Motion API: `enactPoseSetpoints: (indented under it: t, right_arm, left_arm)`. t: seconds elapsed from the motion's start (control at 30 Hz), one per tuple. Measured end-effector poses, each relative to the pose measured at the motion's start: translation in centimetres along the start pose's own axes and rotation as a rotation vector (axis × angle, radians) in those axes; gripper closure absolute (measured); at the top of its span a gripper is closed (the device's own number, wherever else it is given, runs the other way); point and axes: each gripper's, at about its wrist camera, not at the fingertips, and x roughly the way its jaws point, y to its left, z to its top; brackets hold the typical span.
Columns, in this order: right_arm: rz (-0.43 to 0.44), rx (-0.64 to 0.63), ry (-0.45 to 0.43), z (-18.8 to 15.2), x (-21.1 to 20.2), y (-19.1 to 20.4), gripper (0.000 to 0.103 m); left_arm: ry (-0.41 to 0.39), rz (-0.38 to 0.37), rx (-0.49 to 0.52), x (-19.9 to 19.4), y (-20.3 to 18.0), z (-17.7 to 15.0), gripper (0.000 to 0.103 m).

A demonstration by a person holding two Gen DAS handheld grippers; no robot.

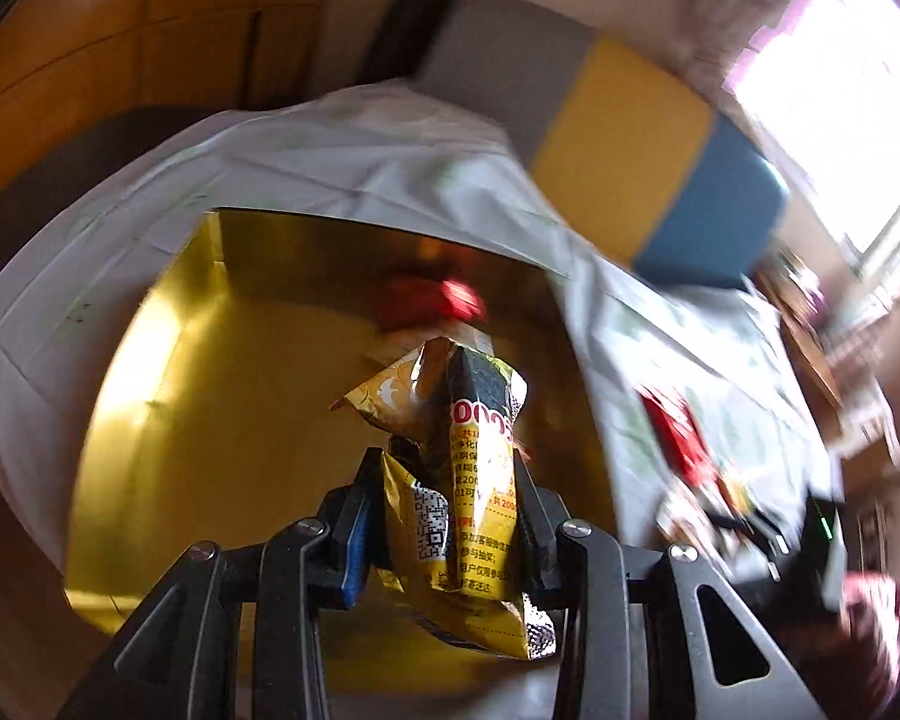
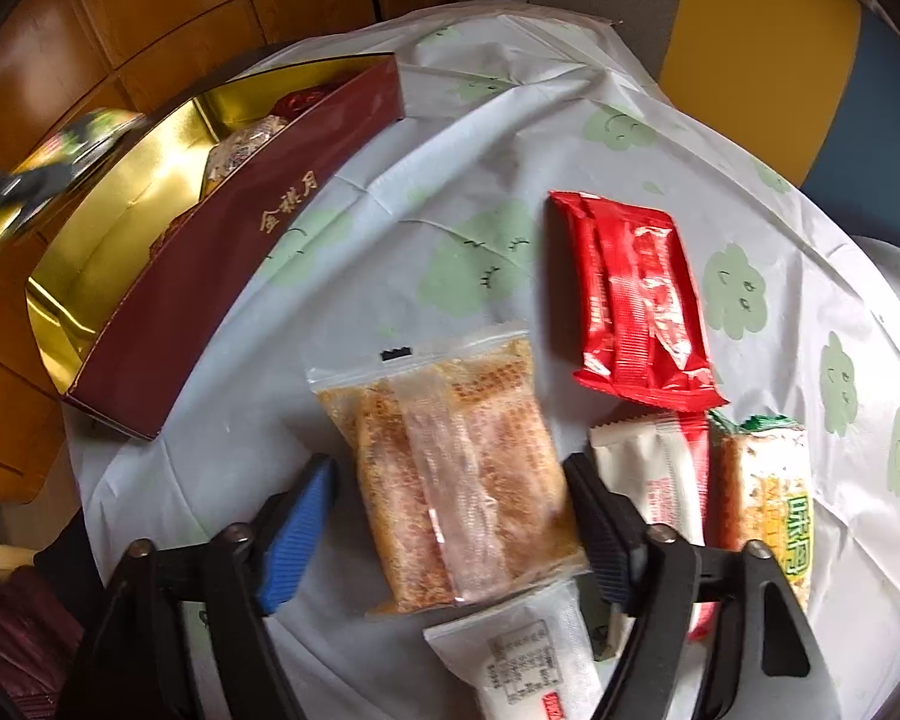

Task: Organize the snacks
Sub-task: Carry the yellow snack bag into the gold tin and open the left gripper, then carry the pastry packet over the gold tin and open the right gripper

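The left gripper (image 1: 450, 480) is clamped on a crumpled yellow snack packet (image 1: 468, 480) printed with a QR code and Chinese text, and holds it above the open gift box (image 1: 168, 360). The box has a shiny gold lining. Seen from the left wrist, a red wrapped snack (image 1: 450, 300) lies against its far wall; what sits beneath that snack is too blurred to name.

From the right wrist the same gift box (image 2: 234, 252) shows as a long maroon carton with gold characters on its side wall, sitting at the left edge of the table (image 2: 450, 120), which is covered by a pale cloth with green cloud faces. Inside the box, toward its far end, lie a red wrapped piece (image 2: 297, 103) and a clear-wrapped brownish cake (image 2: 243, 144); its near end shows bare gold lining.

The right gripper (image 2: 450, 516) is spread wide, its fingers on either side of a clear bag of golden crisp bars (image 2: 450, 480) lying flat on the cloth, not pressing it. Beyond that bag, toward the table's right side, lies a red foil packet (image 2: 636, 300). Just right of the gripper lie a white-and-red sachet (image 2: 660, 480) and a green-labelled rice cracker pack (image 2: 768, 492), side by side. A white packet (image 2: 528, 654) with a printed label lies at the near edge, its top tucked under the clear bag.
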Motion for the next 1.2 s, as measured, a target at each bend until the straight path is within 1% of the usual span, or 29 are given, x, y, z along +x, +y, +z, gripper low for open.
enactPoseSetpoints:
  t: [0.07,0.2,0.27,0.33,0.4,0.47,0.5,0.53,0.6,0.7,0.87,0.93,1.07,1.2]
  right_arm:
    - [-0.003,-0.001,-0.001,0.0,0.0,0.1,0.020]
    - [0.016,0.026,-0.010,0.1,0.0,-0.3,0.020]
    - [0.029,0.047,-0.015,0.2,0.0,-0.5,0.020]
    - [0.031,0.056,-0.016,0.3,0.0,-0.6,0.020]
    - [0.020,0.046,-0.016,0.3,0.0,-0.5,0.020]
    - [0.004,0.036,-0.018,0.4,0.1,-0.2,0.021]
    - [-0.009,0.028,-0.022,0.3,0.1,-0.1,0.025]
    - [-0.024,0.018,-0.028,0.4,0.1,0.0,0.031]
    - [-0.027,0.015,-0.036,0.4,0.0,-0.1,0.036]
    - [-0.038,0.004,-0.041,0.4,0.0,0.1,0.038]
    - [-0.045,0.006,-0.041,0.3,0.0,0.1,0.038]
    - [-0.047,0.009,-0.040,0.3,0.0,0.1,0.038]
    - [-0.046,0.023,-0.040,0.3,0.1,0.0,0.038]
    - [-0.029,0.035,-0.039,0.2,0.1,-0.3,0.037]
  left_arm:
    - [0.010,0.027,-0.034,1.4,1.2,1.4,0.065]
    - [0.010,0.077,-0.066,4.4,2.6,4.2,0.065]
    - [0.006,0.097,-0.083,5.4,3.2,5.2,0.065]
    - [0.023,0.102,-0.081,6.8,3.4,6.1,0.065]
    - [0.041,0.116,-0.082,8.0,3.5,6.7,0.064]
    - [0.054,0.137,-0.091,9.3,3.7,7.3,0.061]
    - [0.063,0.135,-0.099,9.8,3.9,7.5,0.058]
    - [0.065,0.133,-0.115,10.2,4.1,7.6,0.055]
    - [0.051,0.146,-0.126,10.3,4.4,7.7,0.049]
    - [0.022,0.156,-0.107,9.3,4.3,7.8,0.042]
    - [-0.051,0.233,-0.047,5.9,2.9,6.5,0.042]
    - [-0.083,0.245,-0.002,4.2,1.9,5.4,0.042]
    - [-0.146,0.236,0.074,0.9,-0.1,2.5,0.042]
    - [-0.173,0.237,0.143,-1.5,-2.0,-0.6,0.042]
